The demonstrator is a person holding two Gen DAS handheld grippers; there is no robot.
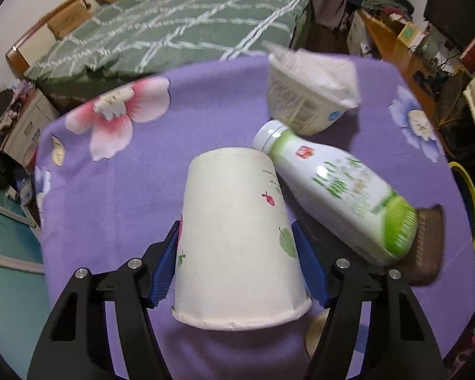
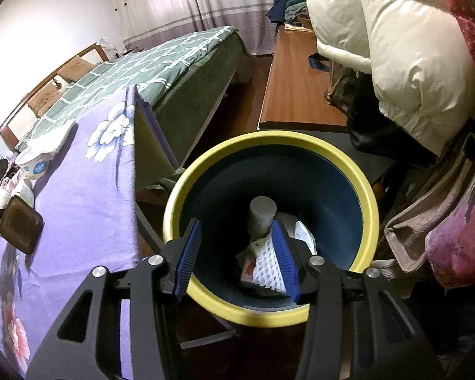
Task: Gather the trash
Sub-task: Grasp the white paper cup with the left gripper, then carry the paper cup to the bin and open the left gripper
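Paper cup (image 1: 237, 237) between left tongs (image 1: 237, 247)

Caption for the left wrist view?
Left hand-held gripper closed on an upturned paper cup beside a fallen bottle on the purple tablecloth.

Purple floral tablecloth (image 1: 117, 190) bears bottle (image 1: 338, 186), tub (image 1: 300, 101), coaster (image 1: 427, 247).

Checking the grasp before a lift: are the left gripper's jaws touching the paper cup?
Touching. In the left wrist view both blue pads press against the sides of the paper cup, with no gap visible on either side.
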